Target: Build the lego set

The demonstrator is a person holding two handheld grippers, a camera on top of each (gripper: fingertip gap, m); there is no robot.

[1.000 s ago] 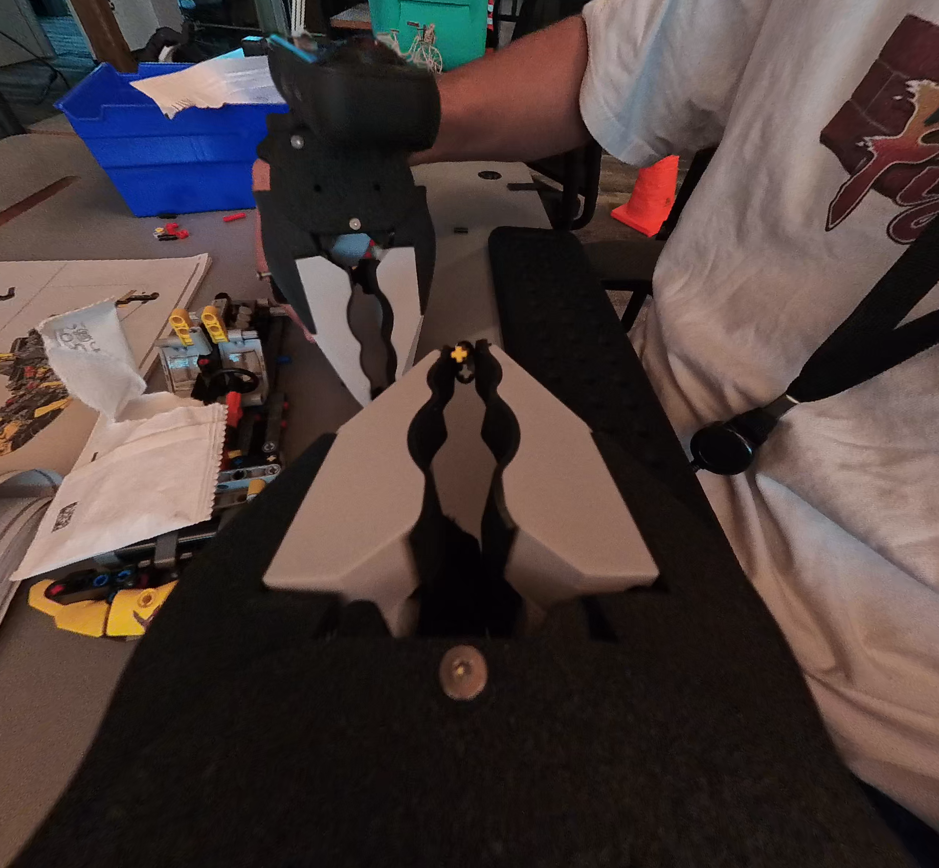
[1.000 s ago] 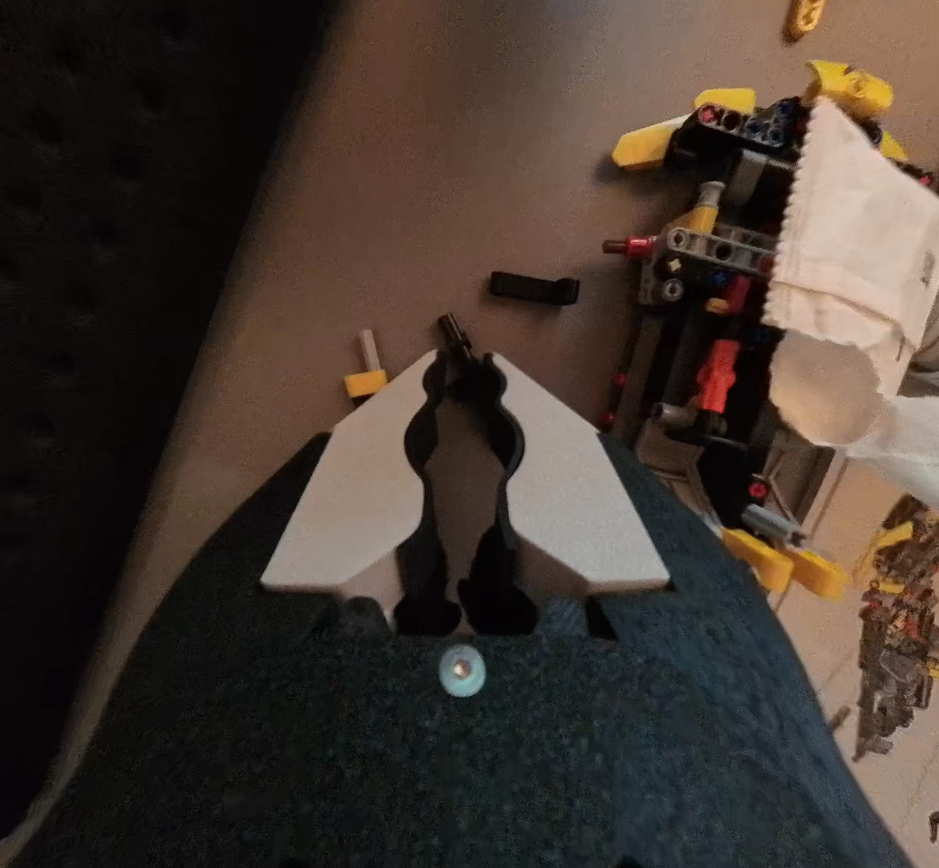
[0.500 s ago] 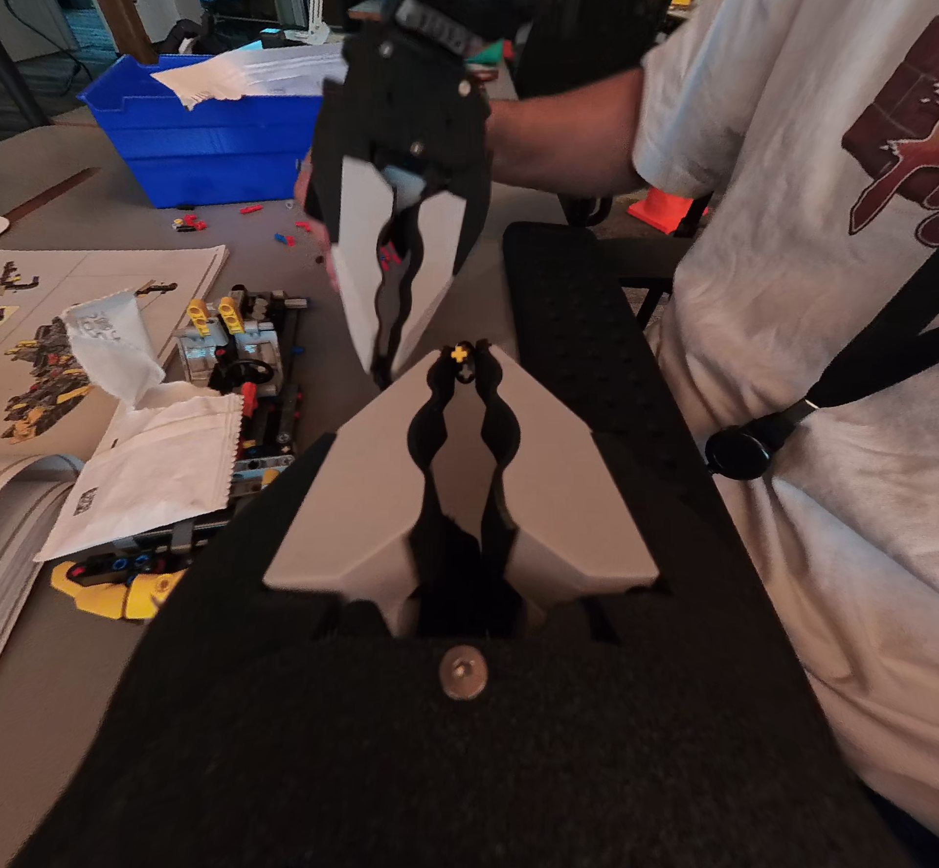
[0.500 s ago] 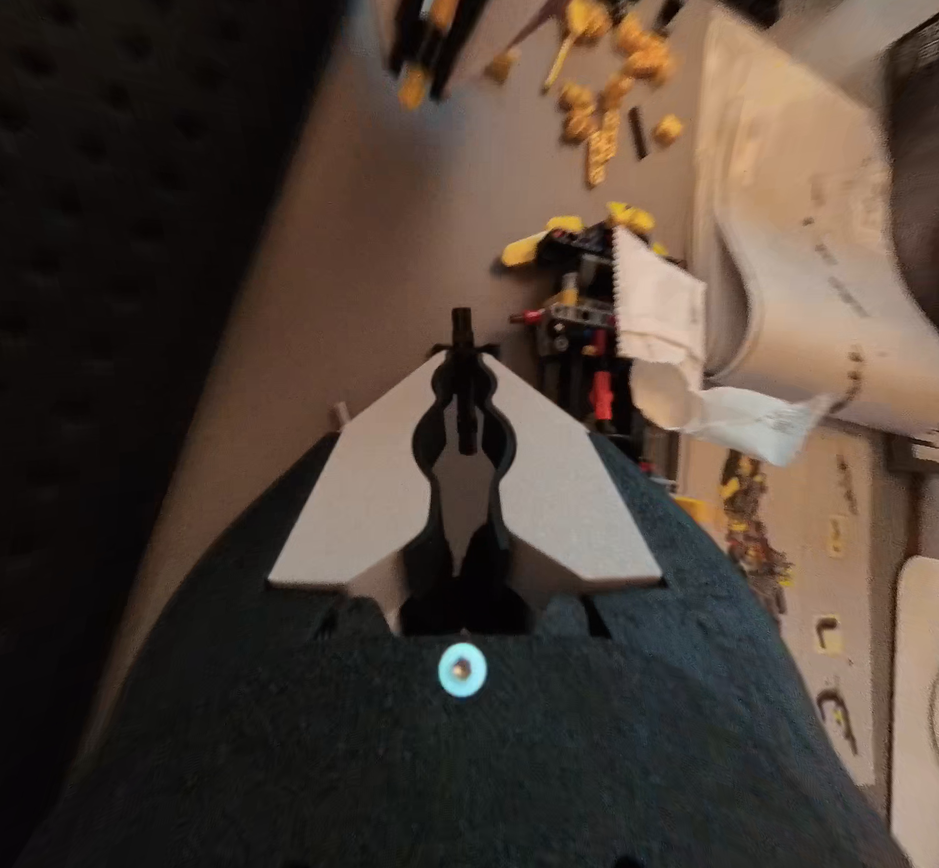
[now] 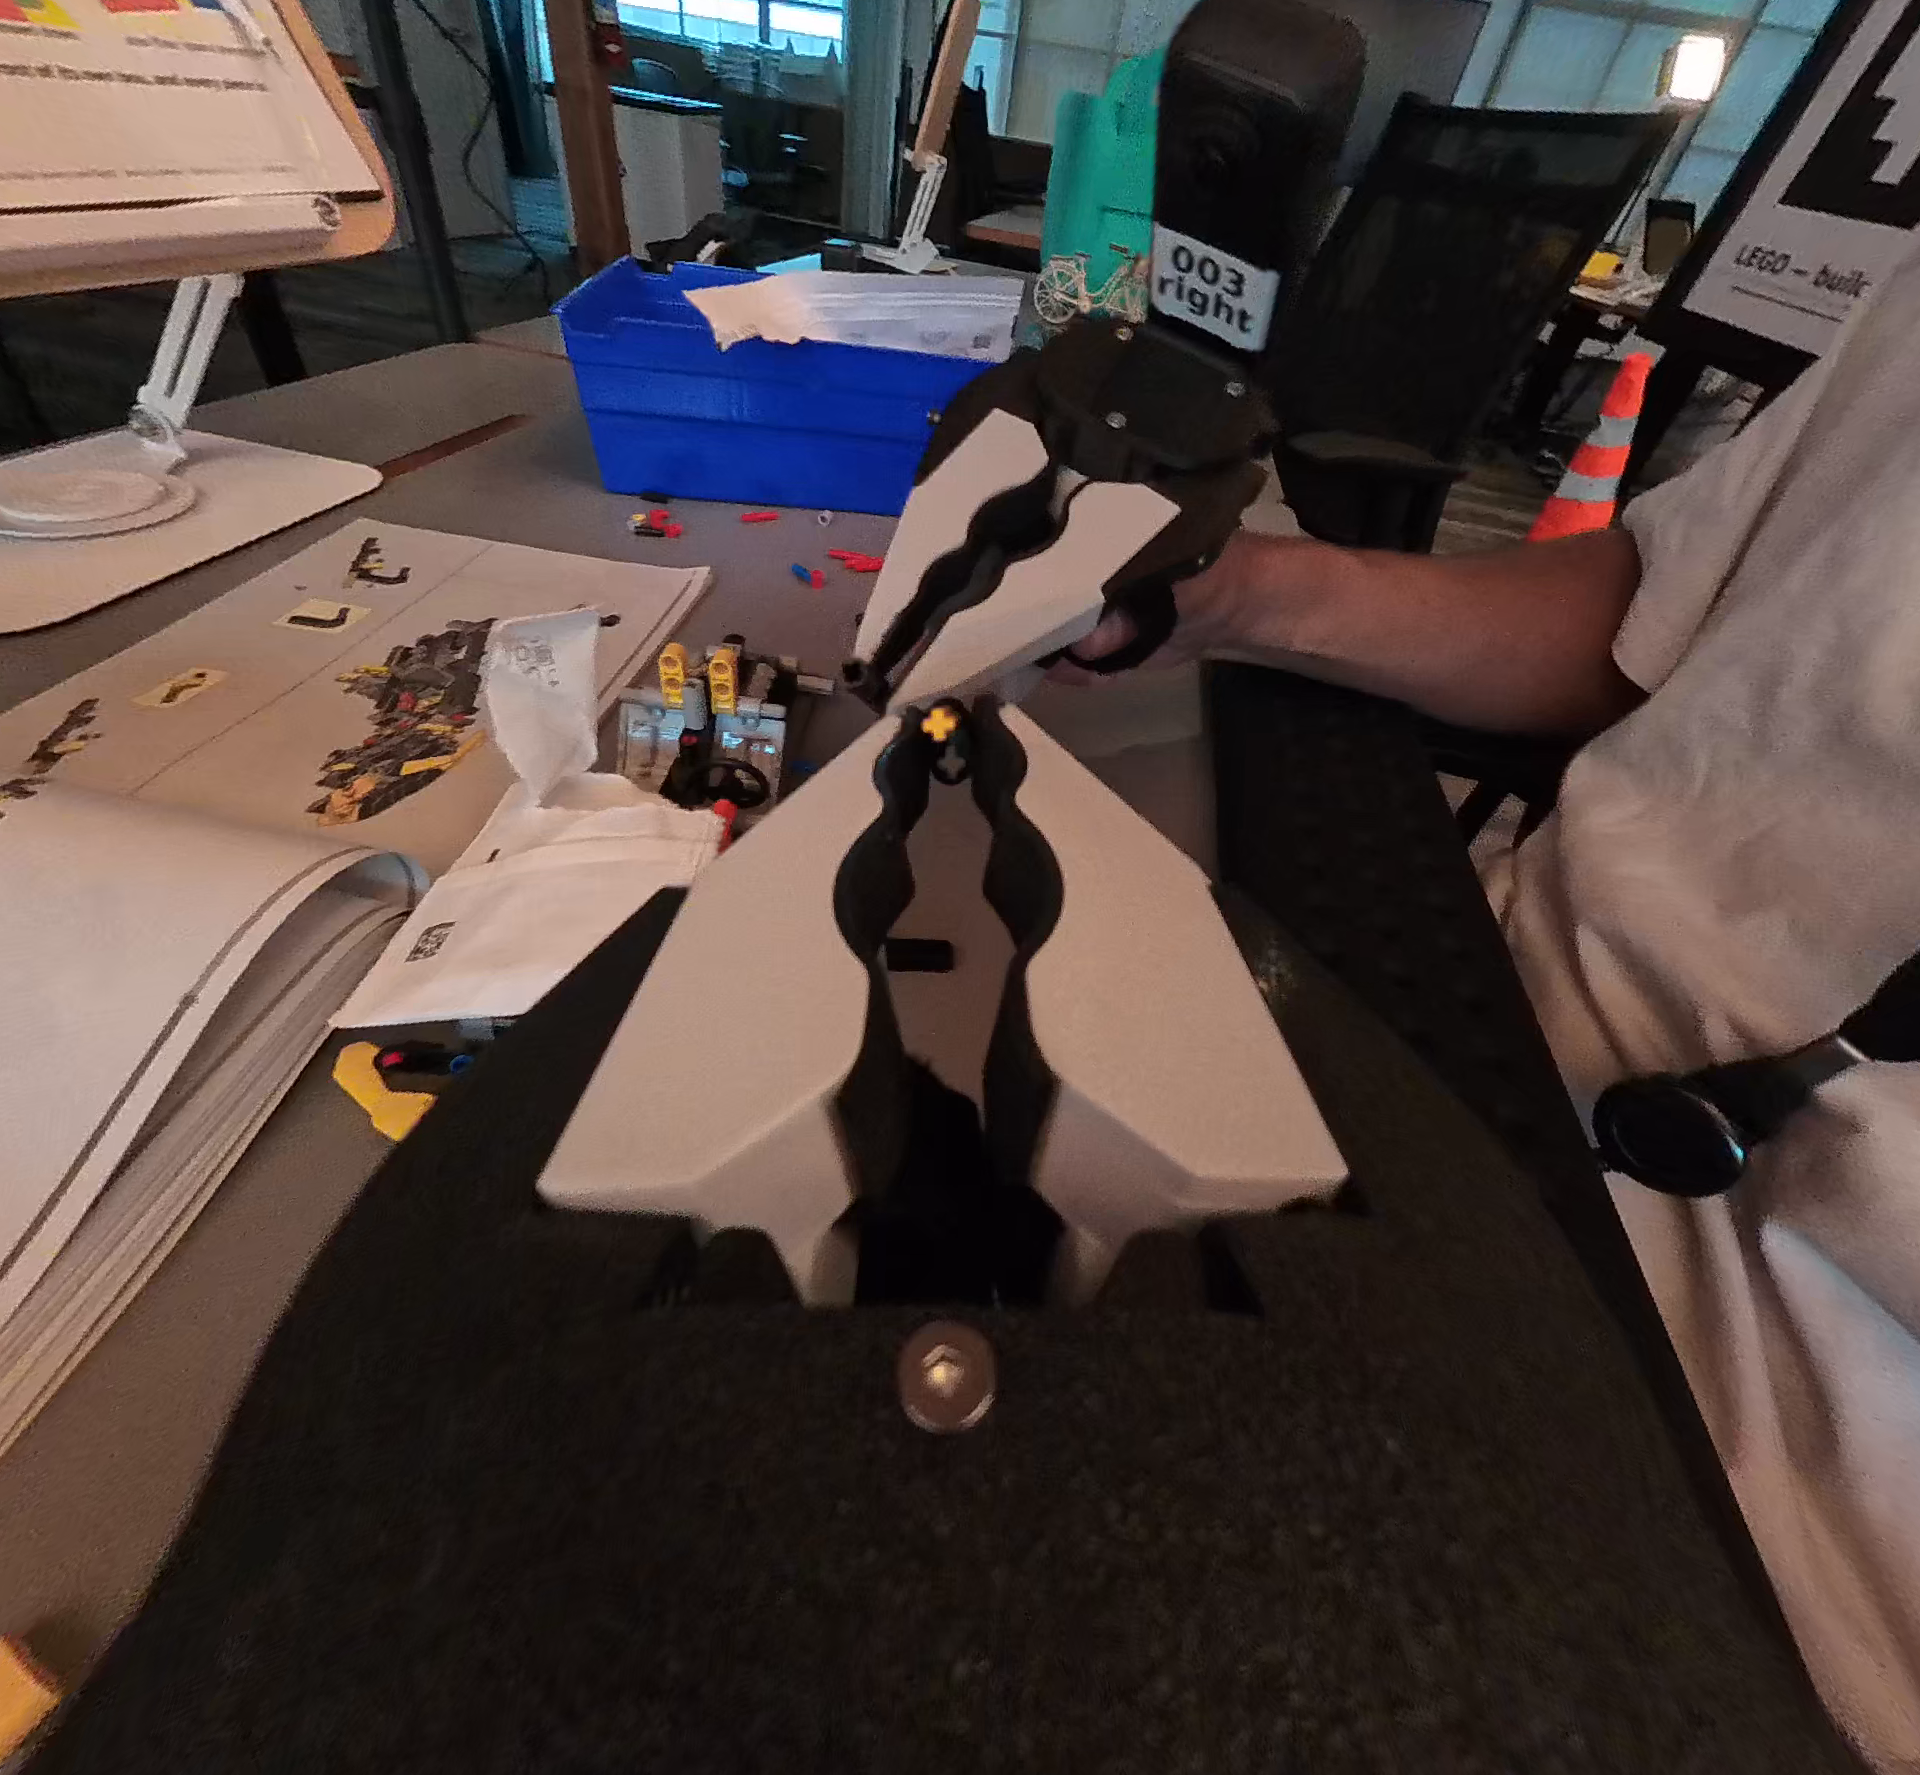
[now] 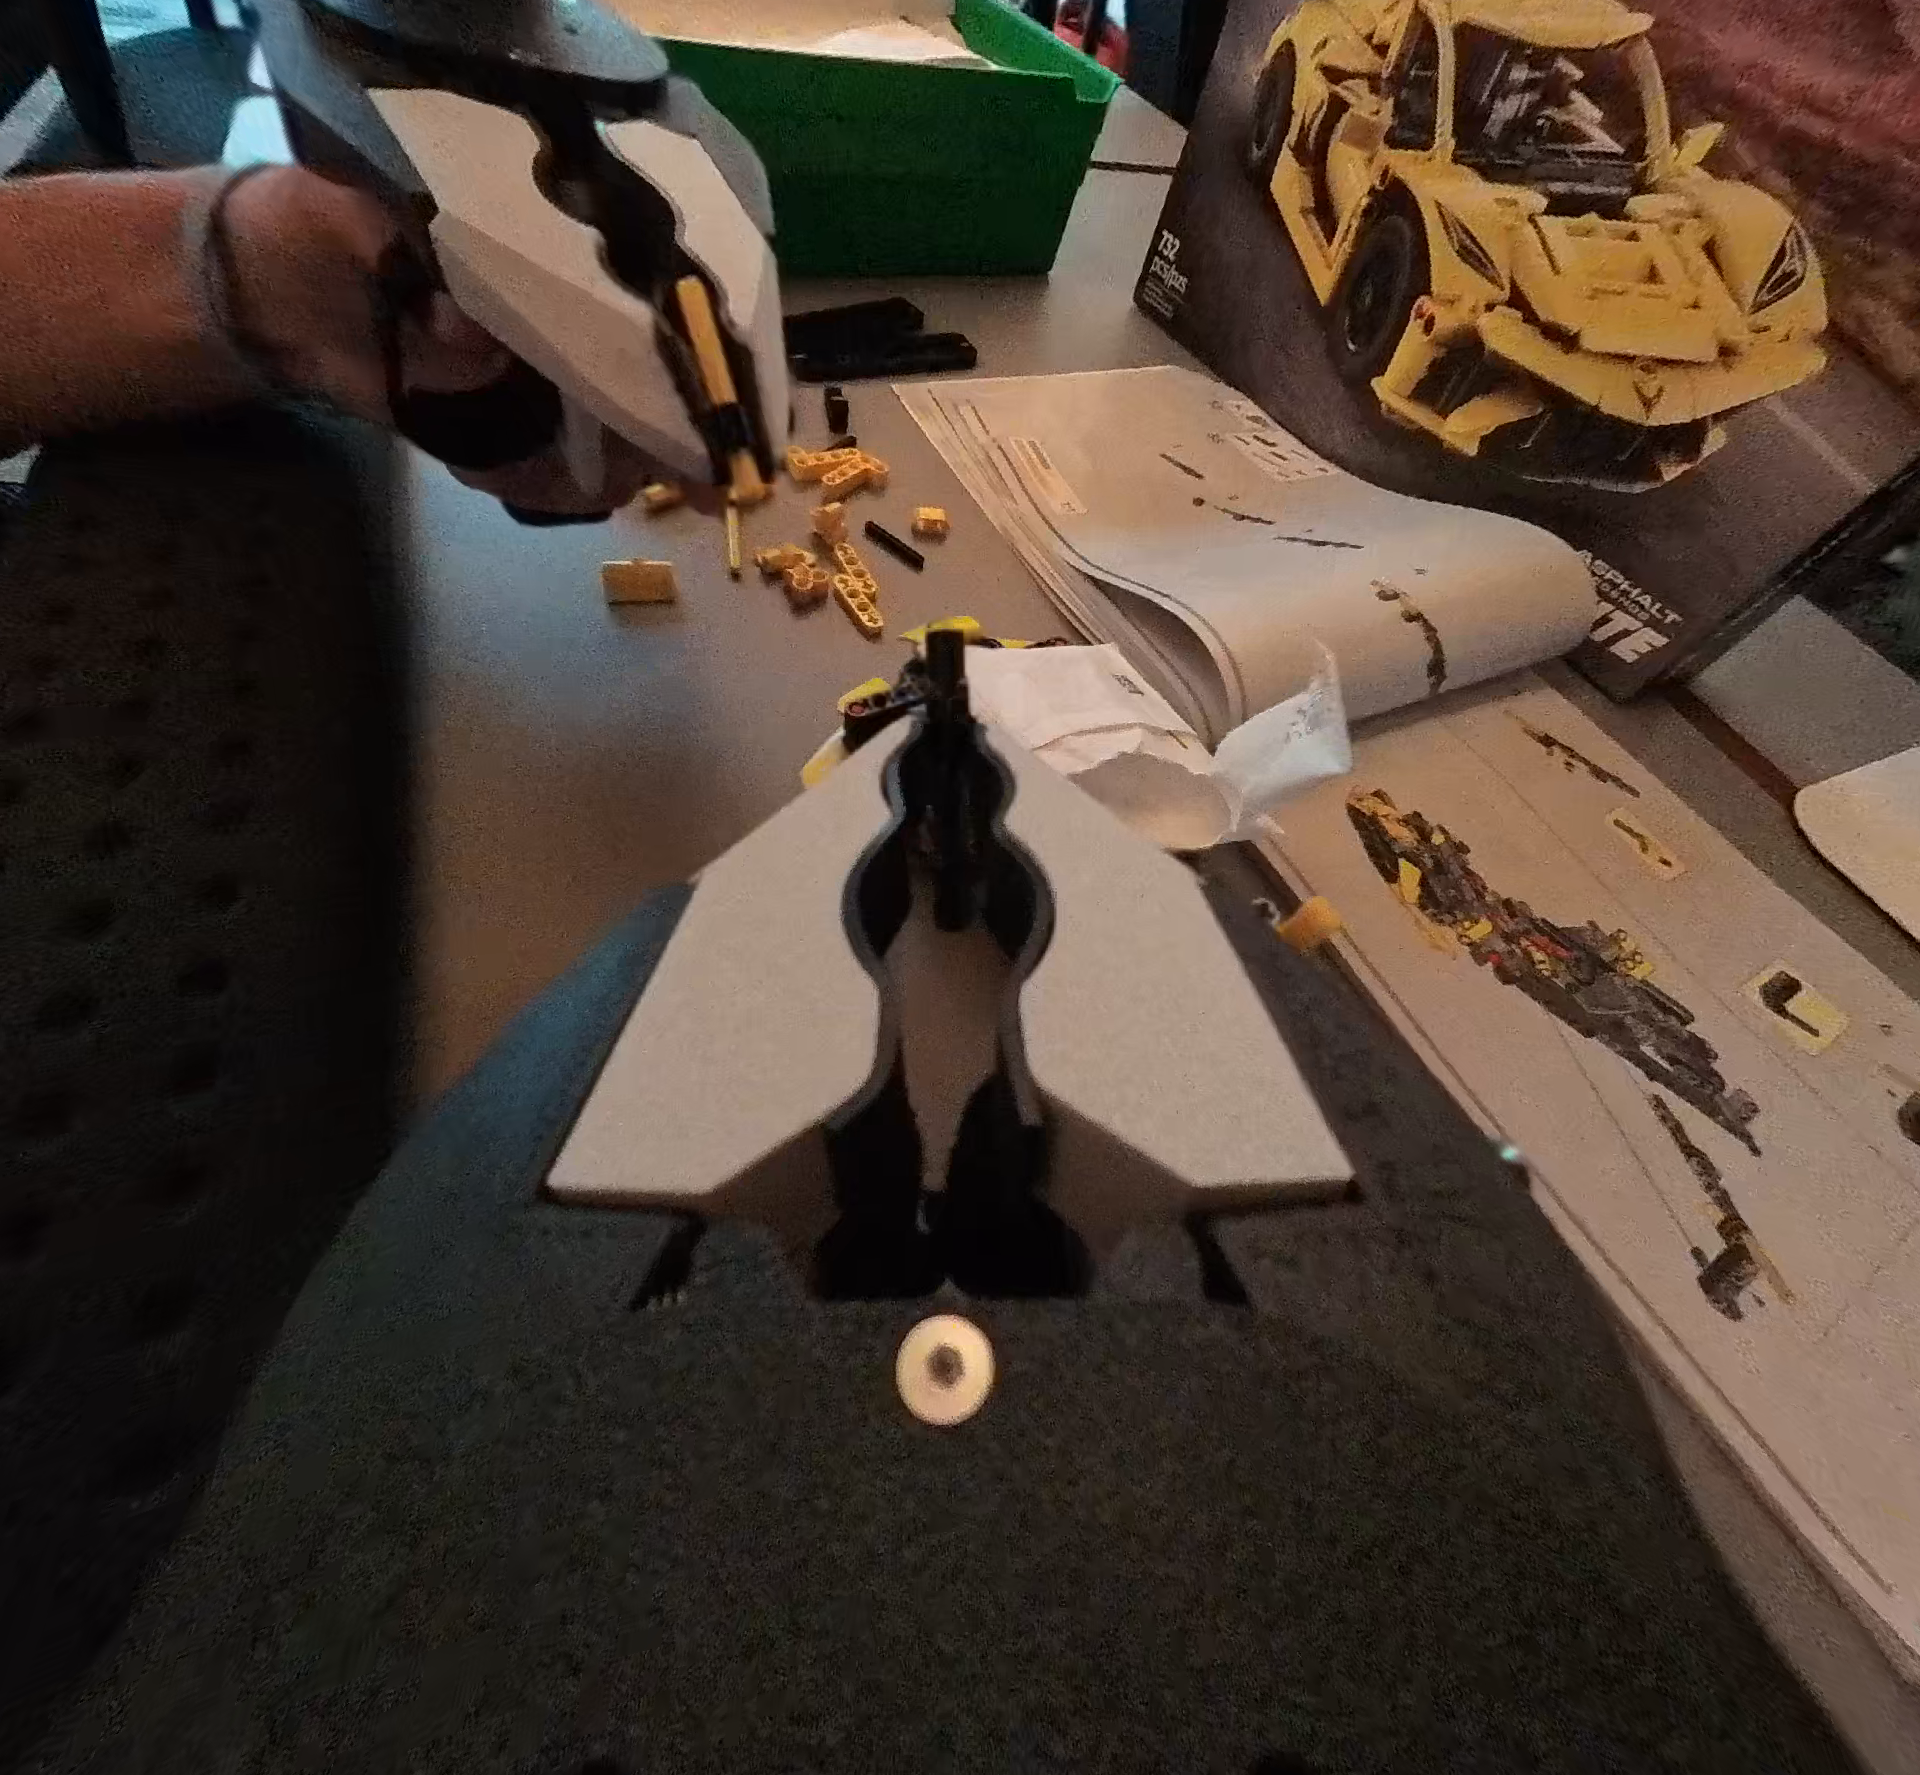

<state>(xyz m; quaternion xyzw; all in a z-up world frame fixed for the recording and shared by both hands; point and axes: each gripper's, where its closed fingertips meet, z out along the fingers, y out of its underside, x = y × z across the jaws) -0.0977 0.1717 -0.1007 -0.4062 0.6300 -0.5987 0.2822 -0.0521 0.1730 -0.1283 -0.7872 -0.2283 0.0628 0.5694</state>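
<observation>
Since a second ago, the right gripper (image 6: 945, 686) has been lifted off the table with a black pin (image 6: 945, 769) clamped between its tips. It has been swung up until, in the left wrist view, its tips are seen just beside those of the left gripper (image 5: 940, 738). The left gripper is closed on a yellow axle (image 5: 938, 723), whose cross-shaped end faces the camera. In the right wrist view a dark part seems to be fitted near that axle's lower end, though blur leaves this uncertain.

The pick-up is thus judged done, and a mid-air joining of pin and axle is judged to be the step in hand. The two parts are not yet touching.

The half-built model (image 5: 717, 738) is left on the table, partly covered by a torn paper bag (image 5: 561, 894), beside the open manual (image 5: 312, 686). Loose yellow parts (image 6: 831, 551) are scattered farther off.

Writing is borne by several things, but it is not repeated here. A white label is stuck on each gripper's body, and a printed code is carried by the bag. The set's box (image 6: 1507, 198) shows a yellow sports car with printed lettering.
</observation>
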